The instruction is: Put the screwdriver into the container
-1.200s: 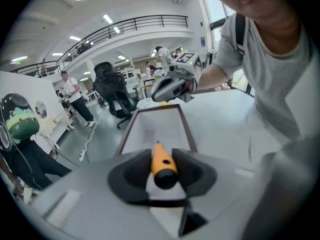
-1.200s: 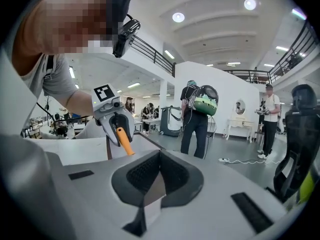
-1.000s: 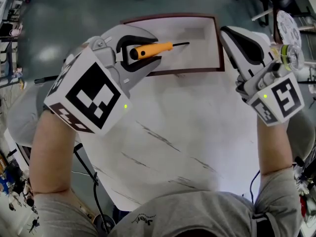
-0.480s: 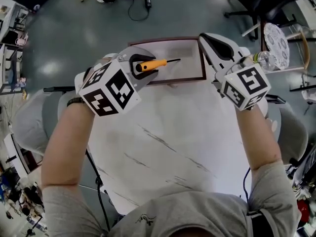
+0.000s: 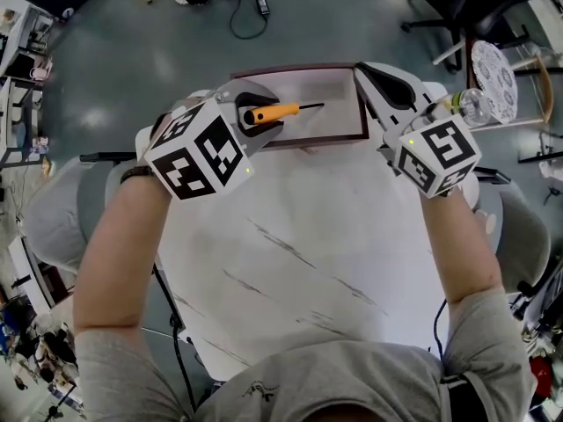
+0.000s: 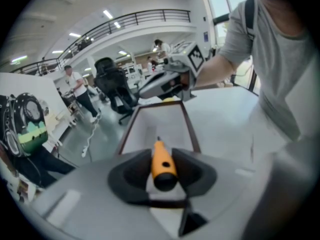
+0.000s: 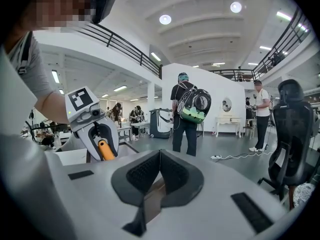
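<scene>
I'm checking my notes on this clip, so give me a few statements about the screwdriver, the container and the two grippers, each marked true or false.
1. The left gripper grips the screwdriver by its orange handle. True.
2. The screwdriver lies flat on the floor of the container. False: it is held in the left gripper's fingers over the container, with its tip pointing in.
3. The right gripper has its fingers spread wide apart. False: their tips meet.
4. The container has a dark rim and sits at the far end of the white table. True.
</scene>
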Demonstrator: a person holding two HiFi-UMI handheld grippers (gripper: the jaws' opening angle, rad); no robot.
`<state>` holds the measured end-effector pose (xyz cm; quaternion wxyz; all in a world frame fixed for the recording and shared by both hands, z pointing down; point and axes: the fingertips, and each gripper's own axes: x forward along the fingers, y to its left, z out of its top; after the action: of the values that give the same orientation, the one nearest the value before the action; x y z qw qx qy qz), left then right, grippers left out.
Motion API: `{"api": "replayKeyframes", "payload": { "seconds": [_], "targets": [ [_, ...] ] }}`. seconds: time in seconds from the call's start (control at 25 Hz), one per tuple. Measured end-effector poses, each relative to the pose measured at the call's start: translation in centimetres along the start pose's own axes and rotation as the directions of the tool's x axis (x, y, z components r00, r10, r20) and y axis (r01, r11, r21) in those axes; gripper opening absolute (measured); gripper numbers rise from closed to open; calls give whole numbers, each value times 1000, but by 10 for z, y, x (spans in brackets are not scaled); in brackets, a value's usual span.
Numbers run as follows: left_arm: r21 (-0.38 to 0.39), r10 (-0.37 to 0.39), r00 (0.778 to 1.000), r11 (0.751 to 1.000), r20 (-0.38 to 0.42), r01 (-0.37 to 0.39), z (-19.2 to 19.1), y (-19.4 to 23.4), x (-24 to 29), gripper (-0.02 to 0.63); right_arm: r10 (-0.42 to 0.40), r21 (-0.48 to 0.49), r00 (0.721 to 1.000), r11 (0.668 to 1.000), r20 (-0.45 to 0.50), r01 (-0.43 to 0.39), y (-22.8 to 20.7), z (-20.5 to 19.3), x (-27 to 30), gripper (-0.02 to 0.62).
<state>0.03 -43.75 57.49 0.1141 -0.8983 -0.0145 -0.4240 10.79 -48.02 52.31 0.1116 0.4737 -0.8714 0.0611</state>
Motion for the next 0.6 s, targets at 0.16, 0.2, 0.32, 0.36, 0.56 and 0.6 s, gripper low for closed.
{"api": "replayKeyframes", "payload": {
  "seconds": [0.16,0.2,0.32,0.36,0.56,0.6],
  "targets": [
    [-31,3,1000,1000,18,-3,1,0,-2,135,5,1,1000,1000,5,-5,3,2,-1,8],
    [-43,2,1000,999,26,-1,1,1,-3,138,7,1,1000,1000,6,-7,3,2,-1,8],
    [-61,5,999,998,42,-2,3,1,-4,141,9,-2,1000,1000,8,-9,4,3,-2,9],
    [-60,6,999,998,45,-4,3,1,-4,143,9,-2,1000,1000,8,-9,5,3,-2,8],
    [-59,15,999,998,48,-12,3,2,-5,143,9,0,1000,1000,8,-9,5,4,-5,8],
    [-58,17,999,998,50,-14,4,2,-5,143,9,1,1000,1000,8,-9,5,4,-5,8]
  ]
}}
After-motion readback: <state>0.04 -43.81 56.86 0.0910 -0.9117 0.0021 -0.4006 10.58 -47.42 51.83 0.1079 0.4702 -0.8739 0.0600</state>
